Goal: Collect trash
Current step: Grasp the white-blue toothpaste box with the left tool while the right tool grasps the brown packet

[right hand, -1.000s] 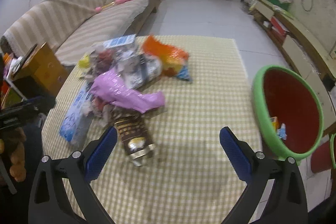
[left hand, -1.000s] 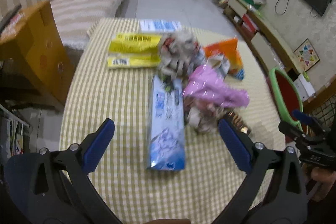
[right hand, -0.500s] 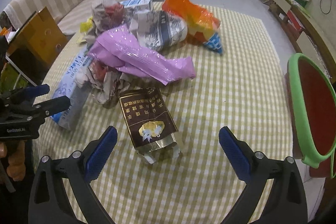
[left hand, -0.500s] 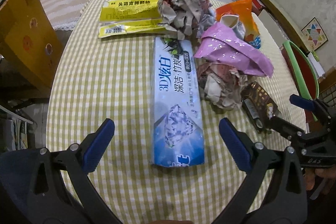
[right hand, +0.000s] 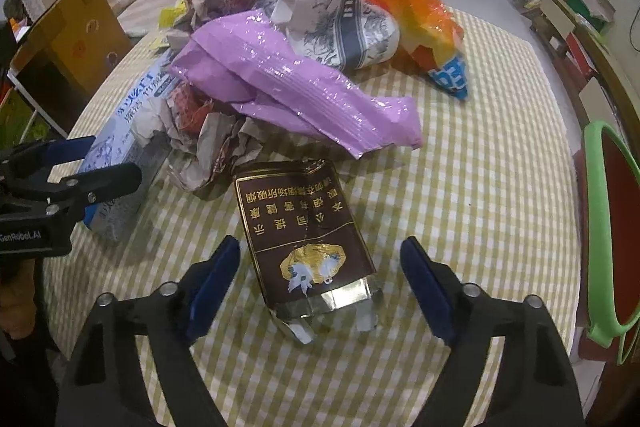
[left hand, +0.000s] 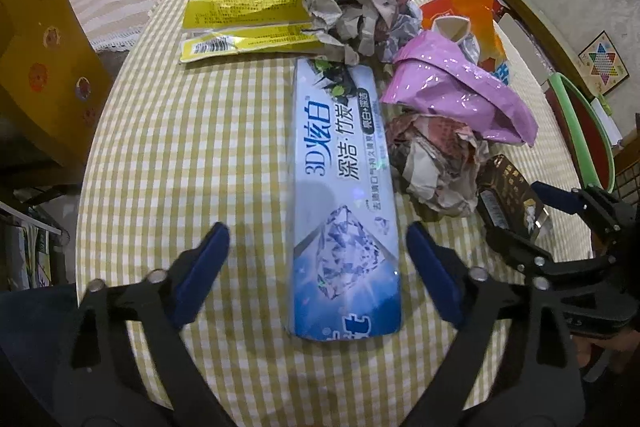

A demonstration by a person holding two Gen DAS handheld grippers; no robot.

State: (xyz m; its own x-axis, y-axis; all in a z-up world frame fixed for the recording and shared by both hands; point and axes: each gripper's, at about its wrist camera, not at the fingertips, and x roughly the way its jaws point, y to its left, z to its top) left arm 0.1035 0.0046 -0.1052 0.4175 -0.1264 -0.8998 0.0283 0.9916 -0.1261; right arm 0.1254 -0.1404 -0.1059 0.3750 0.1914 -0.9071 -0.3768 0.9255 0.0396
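Left gripper (left hand: 316,259) closing – blue box (left hand: 344,195) between pads, untouched. Right gripper (right hand: 320,267) closing astride brown pack (right hand: 304,235), no contact. Both lie on checked table (right hand: 480,187).

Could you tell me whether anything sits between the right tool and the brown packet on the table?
Nothing visible does. The right tool straddles the brown packet, jaws closing with the packet between them, pads not yet touching it. The crumpled paper and purple bag lie beyond the packet's far end.
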